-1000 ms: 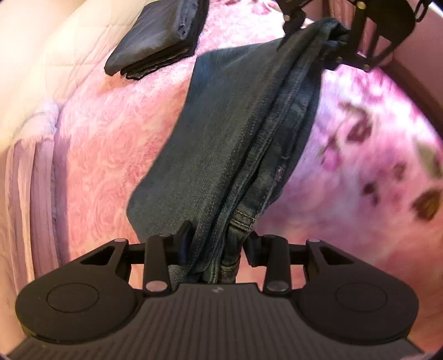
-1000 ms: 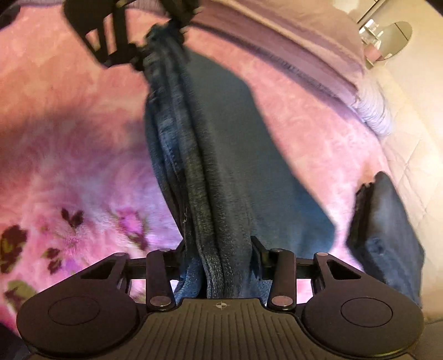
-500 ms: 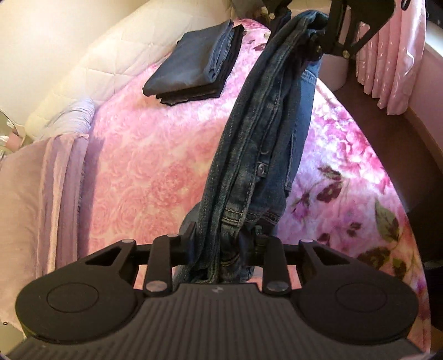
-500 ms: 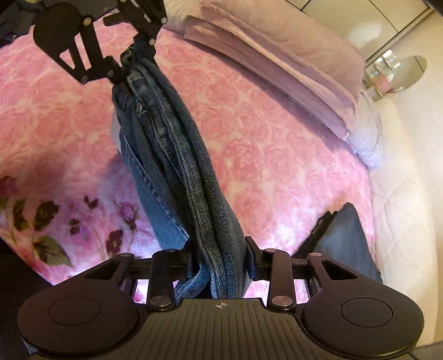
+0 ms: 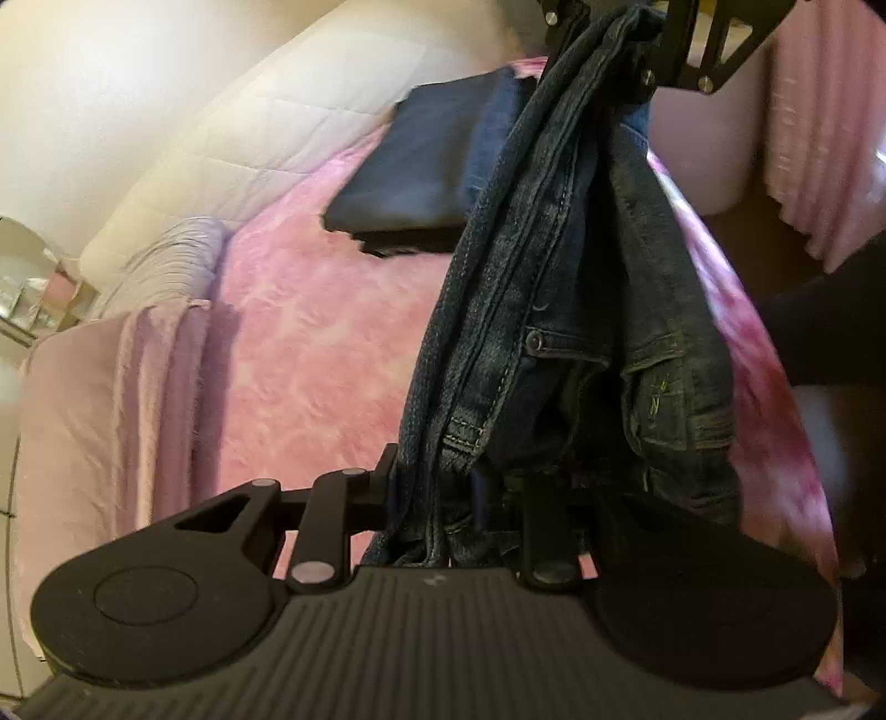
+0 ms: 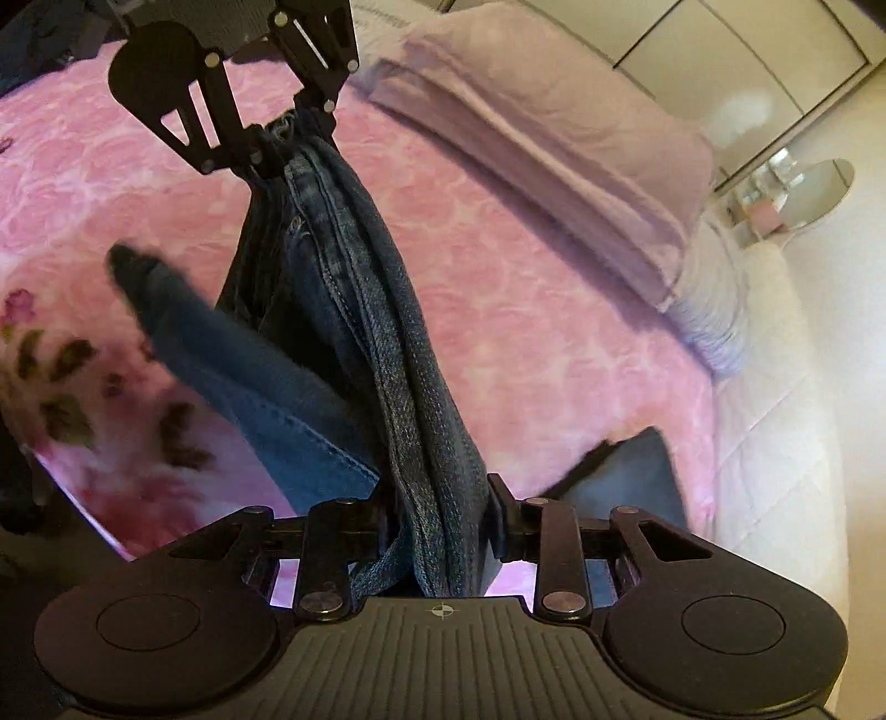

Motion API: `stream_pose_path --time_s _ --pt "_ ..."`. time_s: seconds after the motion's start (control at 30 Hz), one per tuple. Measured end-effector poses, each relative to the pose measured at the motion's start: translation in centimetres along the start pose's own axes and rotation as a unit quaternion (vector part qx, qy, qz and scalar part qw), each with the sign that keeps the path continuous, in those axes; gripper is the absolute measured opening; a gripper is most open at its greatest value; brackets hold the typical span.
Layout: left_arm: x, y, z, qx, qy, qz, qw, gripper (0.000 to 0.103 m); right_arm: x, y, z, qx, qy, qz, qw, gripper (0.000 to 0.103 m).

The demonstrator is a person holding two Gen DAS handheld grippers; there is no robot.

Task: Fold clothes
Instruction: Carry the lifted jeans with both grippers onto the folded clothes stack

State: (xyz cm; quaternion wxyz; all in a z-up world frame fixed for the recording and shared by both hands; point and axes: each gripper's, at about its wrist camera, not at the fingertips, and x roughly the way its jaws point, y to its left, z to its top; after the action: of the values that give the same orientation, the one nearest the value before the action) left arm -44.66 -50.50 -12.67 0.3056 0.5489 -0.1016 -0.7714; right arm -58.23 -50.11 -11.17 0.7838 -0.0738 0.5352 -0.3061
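Note:
A pair of blue jeans [image 5: 531,288] hangs bunched in the air between my two grippers, above a pink floral blanket [image 5: 310,332]. My left gripper [image 5: 437,479] grips one end near the waistband, its jaws closing on the denim. The right gripper [image 5: 603,39] holds the far end at the top of the left wrist view. In the right wrist view the jeans [image 6: 398,332] run from my right gripper [image 6: 440,493], jaws closing on the folds, up to the left gripper [image 6: 288,133]. A loose leg [image 6: 221,354] dangles to the left.
A folded stack of dark clothes [image 5: 421,166] lies on the blanket near the white quilted headboard [image 5: 266,127]. Lilac pillows [image 6: 554,155] lie along one side. A pink curtain [image 5: 819,122] and a dark sleeve [image 5: 819,332] are at the right. A small round table [image 6: 803,194] stands beyond the bed.
Both grippers have risen and tilted, lifting the jeans off the blanket. The denim now hangs in a narrower bunch, and one leg has swung free to the side.

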Motion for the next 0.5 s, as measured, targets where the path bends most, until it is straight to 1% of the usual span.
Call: stream_pose_path --time_s 0.07,0.17,0.3,0.4,0.5 --pt "0.8 1.1 3.3 -0.031 0.011 0.014 0.9994 0.021 0.0 -4.1 -1.6 -0.023 -0.022 0.005 0.999 0.030" --pt "1.5 2.2 7.9 -0.064 0.026 0.042 0.9968 0.021 -0.2 -10.4 -3.5 -0.056 -0.059 0.009 0.997 0.029" --pt "2.4 4.6 13.5 -0.110 0.033 0.081 0.9901 0.020 -0.6 -17.6 -4.8 -0.118 -0.095 0.005 0.988 0.029" --pt "3.1 7.0 16.7 -0.123 0.027 0.103 0.9867 0.021 -0.6 -22.5 -5.8 -0.155 -0.117 -0.010 0.981 0.029" --pt "3.8 9.6 20.2 -0.115 0.020 0.134 0.9841 0.021 -0.4 -26.9 -6.5 -0.164 -0.138 -0.036 0.976 0.029"
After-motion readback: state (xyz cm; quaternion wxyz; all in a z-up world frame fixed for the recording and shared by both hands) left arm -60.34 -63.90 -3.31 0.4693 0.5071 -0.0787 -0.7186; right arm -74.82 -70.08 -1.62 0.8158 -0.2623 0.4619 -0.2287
